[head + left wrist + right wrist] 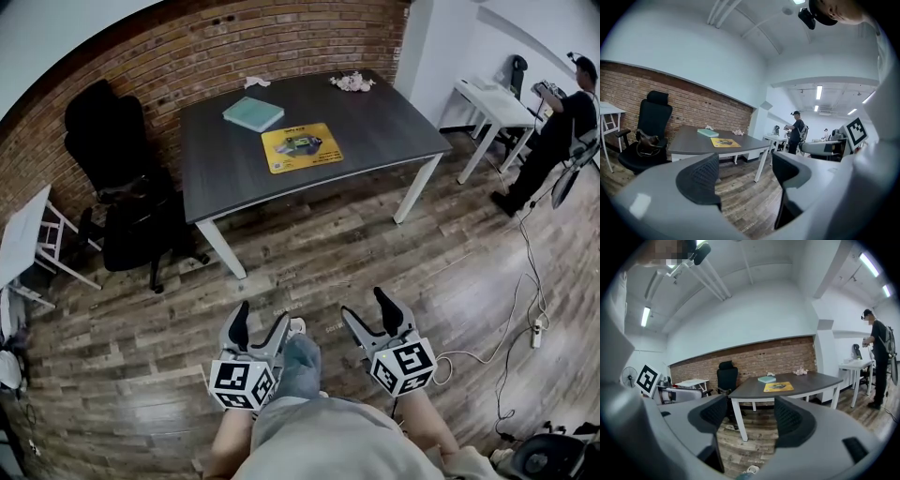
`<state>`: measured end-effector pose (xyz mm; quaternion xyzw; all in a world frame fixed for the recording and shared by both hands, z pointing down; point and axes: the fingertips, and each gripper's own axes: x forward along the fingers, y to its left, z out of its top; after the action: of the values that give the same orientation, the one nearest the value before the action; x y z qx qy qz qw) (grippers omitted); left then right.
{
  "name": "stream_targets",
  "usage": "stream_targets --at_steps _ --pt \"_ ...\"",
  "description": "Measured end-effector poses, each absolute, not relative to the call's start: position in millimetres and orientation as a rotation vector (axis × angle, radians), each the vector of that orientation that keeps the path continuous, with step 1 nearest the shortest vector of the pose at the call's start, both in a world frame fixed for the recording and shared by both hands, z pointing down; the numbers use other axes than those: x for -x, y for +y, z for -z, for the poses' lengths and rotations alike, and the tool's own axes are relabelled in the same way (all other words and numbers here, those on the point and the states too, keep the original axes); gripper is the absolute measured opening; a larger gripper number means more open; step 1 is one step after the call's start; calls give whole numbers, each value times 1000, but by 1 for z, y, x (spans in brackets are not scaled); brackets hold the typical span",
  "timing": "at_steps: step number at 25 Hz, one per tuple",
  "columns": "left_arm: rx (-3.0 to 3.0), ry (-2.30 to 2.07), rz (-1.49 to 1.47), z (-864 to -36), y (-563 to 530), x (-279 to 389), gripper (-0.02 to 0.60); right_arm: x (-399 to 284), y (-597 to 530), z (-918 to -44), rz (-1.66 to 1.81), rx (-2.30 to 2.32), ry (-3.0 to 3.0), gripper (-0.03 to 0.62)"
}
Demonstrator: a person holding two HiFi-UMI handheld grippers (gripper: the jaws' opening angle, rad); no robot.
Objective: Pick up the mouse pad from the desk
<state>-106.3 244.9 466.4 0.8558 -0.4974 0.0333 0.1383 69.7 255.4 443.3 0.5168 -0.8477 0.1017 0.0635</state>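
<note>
A yellow mouse pad with a dark print lies near the front edge of the dark grey desk. It also shows far off as a thin yellow mouse pad in the left gripper view and as the mouse pad in the right gripper view. My left gripper and right gripper hang low over the wooden floor, well short of the desk. Both stand open with nothing between their jaws.
A teal book lies behind the pad, with crumpled white bits at the desk's far edge. A black office chair stands left of the desk. A person stands at a white table on the right. Cables trail across the floor.
</note>
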Motion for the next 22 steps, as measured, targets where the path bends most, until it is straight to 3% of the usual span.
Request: stream_targets --at_steps 22 --pt "-2538 -1331 -152 -459 -61 117 340 -51 -51 -436 -298 -1640 -2463 321"
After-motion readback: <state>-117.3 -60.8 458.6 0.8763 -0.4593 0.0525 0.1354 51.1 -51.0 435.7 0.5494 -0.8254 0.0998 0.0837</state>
